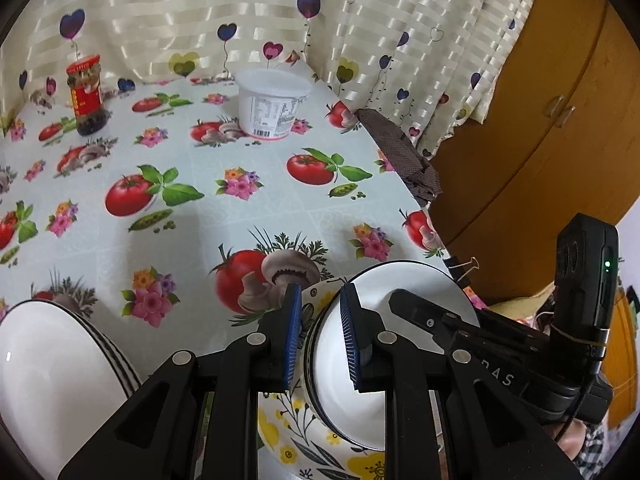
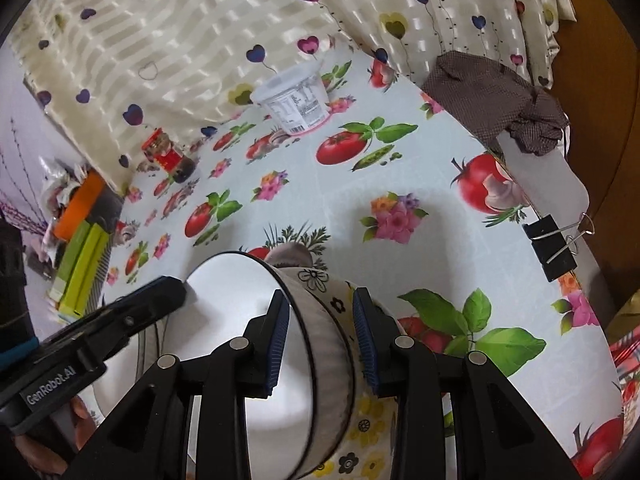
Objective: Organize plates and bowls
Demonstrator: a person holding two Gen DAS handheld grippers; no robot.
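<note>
We see our left gripper (image 1: 320, 336) and right gripper (image 2: 320, 340), each part-open, straddling opposite rims of the white striped ceramic bowl (image 1: 348, 372) at six o'clock on the yellow-flowered plate (image 1: 304, 448); grip unclear

Legible markings: "GenRobot.AI" in white on the black plastic left gripper body (image 2: 60, 376). Letters "DAS" on the black plastic right gripper body (image 1: 500, 376). Tub and jar labels are illegible.

Black plastic grippers with silver pivot screws, ribbed blue-padded fingers (image 1: 291, 332), white "GenRobot.AI" lettering.
</note>
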